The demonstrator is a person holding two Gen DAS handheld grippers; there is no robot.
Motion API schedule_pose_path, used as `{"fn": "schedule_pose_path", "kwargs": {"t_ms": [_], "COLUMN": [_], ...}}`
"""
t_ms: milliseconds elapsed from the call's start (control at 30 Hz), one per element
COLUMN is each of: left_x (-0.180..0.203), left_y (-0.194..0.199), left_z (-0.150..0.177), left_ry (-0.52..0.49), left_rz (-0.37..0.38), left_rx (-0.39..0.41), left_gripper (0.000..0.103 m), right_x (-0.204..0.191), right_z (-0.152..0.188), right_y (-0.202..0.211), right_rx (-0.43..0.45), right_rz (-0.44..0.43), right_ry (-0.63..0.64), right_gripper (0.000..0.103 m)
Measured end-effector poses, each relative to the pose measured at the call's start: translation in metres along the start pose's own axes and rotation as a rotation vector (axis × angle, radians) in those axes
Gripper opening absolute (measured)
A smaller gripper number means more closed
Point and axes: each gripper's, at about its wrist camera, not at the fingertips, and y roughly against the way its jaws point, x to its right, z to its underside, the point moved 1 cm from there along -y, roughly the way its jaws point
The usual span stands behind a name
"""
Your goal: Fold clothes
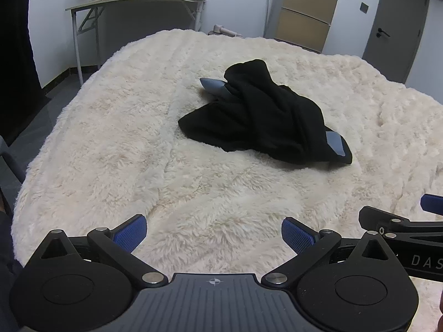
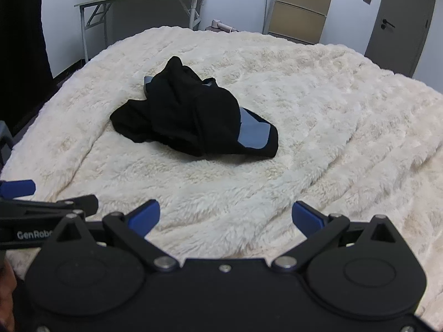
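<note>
A black garment (image 1: 263, 116) with grey-blue panels lies crumpled in a heap on the fluffy cream blanket (image 1: 138, 152). In the right wrist view the same garment (image 2: 188, 116) sits left of centre on the blanket (image 2: 318, 138). My left gripper (image 1: 213, 233) hovers open over the near part of the blanket, well short of the heap, with nothing between its blue pads. My right gripper (image 2: 226, 217) is open too, empty, and also near the front edge. Each gripper shows at the edge of the other's view, side by side.
A grey folding desk (image 1: 133, 2) with a yellow box and a bottle stands against the back wall. A tan cabinet (image 1: 307, 8) and a grey door (image 1: 398, 22) are at the back right. Dark floor (image 1: 41, 110) runs along the bed's left side.
</note>
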Motion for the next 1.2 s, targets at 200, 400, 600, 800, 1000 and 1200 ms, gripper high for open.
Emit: {"fn": "schedule_pose_path", "kwargs": {"t_ms": [200, 400, 600, 800, 1000, 1200], "left_x": [0.000, -0.002, -0.002, -0.003, 0.004, 0.011], "left_y": [0.000, 0.001, 0.004, 0.002, 0.004, 0.003], "left_z": [0.001, 0.000, 0.000, -0.001, -0.001, 0.000], "left_ry": [0.009, 0.018, 0.027, 0.037, 0.006, -0.025], "left_rz": [-0.012, 0.003, 0.013, 0.034, 0.025, 0.017], "left_rx": [0.001, 0.004, 0.012, -0.001, 0.008, 0.011], "left_gripper": [0.102, 0.102, 0.102, 0.102, 0.103, 0.103], "right_x": [0.036, 0.034, 0.035, 0.033, 0.035, 0.029], "right_z": [0.014, 0.015, 0.011, 0.010, 0.010, 0.014], "right_y": [-0.010, -0.005, -0.005, -0.005, -0.005, -0.002], "right_rx": [-0.014, 0.002, 0.002, 0.012, 0.013, 0.046], "right_rz": [-0.020, -0.005, -0.011, 0.004, 0.014, 0.060], "right_ry": [-0.008, 0.001, -0.001, 0.010, 0.021, 0.071], "right_gripper": [0.103, 0.103, 0.103, 0.103, 0.103, 0.103]}}
